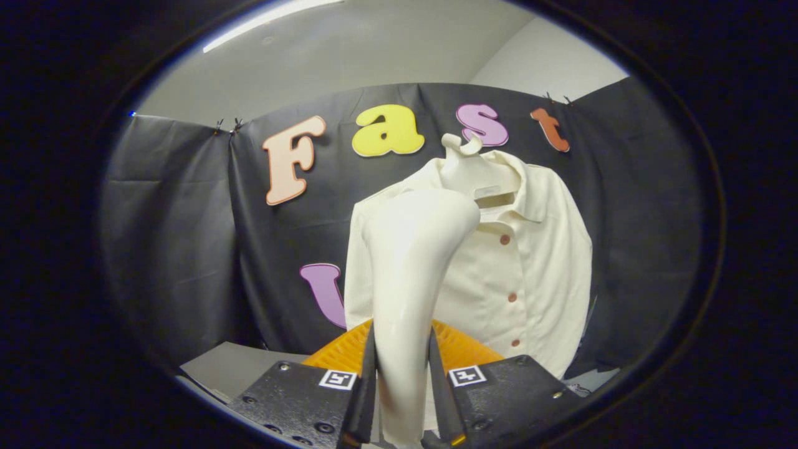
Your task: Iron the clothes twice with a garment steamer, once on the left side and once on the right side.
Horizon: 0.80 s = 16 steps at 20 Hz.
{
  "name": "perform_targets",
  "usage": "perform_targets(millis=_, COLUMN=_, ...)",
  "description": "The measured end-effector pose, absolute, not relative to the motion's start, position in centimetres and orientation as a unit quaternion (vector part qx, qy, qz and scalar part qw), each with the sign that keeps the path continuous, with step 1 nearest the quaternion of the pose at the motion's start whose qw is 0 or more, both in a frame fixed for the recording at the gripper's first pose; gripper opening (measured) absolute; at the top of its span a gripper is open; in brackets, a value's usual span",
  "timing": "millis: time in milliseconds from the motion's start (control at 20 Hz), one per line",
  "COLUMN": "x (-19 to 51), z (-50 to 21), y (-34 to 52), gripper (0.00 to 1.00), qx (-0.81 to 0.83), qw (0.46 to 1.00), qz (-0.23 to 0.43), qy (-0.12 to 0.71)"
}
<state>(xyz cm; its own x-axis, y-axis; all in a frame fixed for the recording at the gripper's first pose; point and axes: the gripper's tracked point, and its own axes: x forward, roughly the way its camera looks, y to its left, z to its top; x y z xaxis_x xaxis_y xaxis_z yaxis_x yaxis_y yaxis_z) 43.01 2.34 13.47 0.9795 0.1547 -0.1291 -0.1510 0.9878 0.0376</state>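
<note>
My gripper (402, 380) is shut on the handle of a cream garment steamer (411, 274), which rises upright between the fingers. Its head bends toward the shirt's upper left chest, just below the collar; whether it touches the cloth I cannot tell. Beyond it a cream button-up shirt (530, 262) hangs on a white hanger (464, 146) against the booth wall. Several brown buttons run down the shirt's front. The steamer hides the shirt's left half.
A grey table surface (237, 368) lies low to the left of the fingers. Black cloth walls (168, 249) close in the booth on the left, back and right, with a pale ceiling above.
</note>
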Motion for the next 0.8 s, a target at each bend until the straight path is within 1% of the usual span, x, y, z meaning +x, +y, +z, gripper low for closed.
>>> perform_targets(millis=100, x=44.3, z=12.6, y=2.1, gripper=0.40, qx=0.024, qw=0.995, qz=0.077, qy=0.066)
perform_targets(millis=300, x=46.2, z=10.6, y=0.6, gripper=0.40, qx=0.048, qw=0.994, qz=0.057, qy=0.079)
perform_targets(millis=600, x=46.0, z=8.2, y=1.3, gripper=0.40, qx=0.043, qw=0.990, qz=0.080, qy=0.105)
perform_targets(millis=800, x=45.4, z=6.2, y=1.6, gripper=0.40, qx=0.027, qw=0.989, qz=0.080, qy=0.121)
